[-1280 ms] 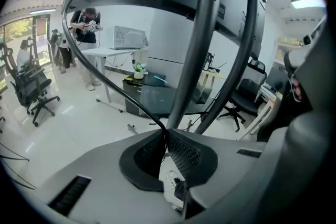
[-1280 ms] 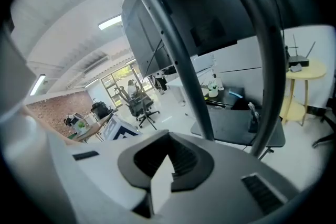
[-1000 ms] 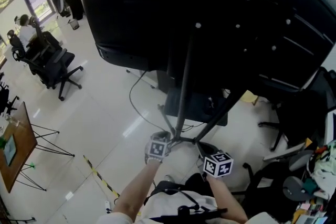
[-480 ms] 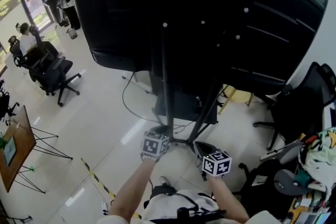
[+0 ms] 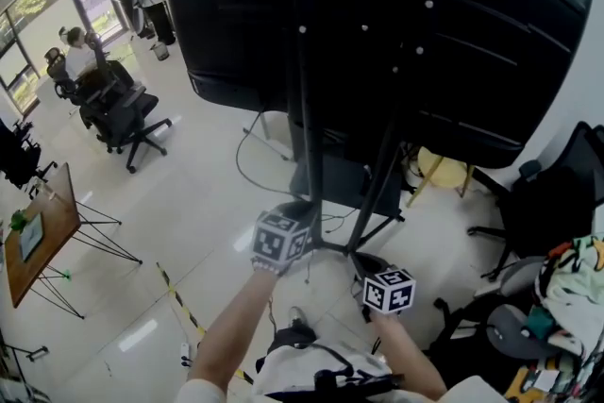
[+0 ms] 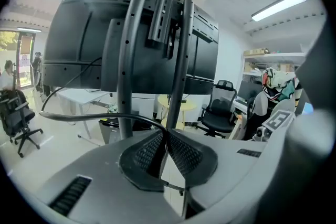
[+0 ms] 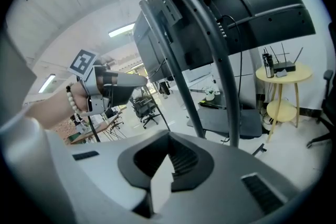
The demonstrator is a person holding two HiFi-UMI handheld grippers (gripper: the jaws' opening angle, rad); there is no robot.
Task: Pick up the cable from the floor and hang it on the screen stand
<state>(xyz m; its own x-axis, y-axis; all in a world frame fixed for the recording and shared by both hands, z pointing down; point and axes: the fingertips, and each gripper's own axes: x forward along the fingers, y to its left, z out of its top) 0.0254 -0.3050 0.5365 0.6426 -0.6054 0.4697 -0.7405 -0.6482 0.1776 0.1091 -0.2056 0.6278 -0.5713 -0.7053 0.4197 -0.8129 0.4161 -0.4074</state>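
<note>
One cable (image 6: 90,116) pinched by left gripper (image 6: 164,136) fingers (image 6: 184,155); right gripper (image 7: 168,153) pressed together, empty. Next, probably: drape it over screen stand (image 6: 125,60) at twelve o'clock.

Ahead of the jaws of the left gripper (image 6: 167,132), screen stand (image 6: 125,60) uprights bar passage; floor (image 6: 52,139) leftward lies open.

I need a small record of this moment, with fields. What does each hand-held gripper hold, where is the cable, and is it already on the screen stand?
left hand-held gripper: shut on the cable
right hand-held gripper: shut, nothing between its jaws
cable: black, comes from the left into the left jaws
screen stand: dark curved poles, upright, straight ahead of both grippers
screen: large, black, mounted on the stand
cable hung on stand: not yet, as far as visible
</note>
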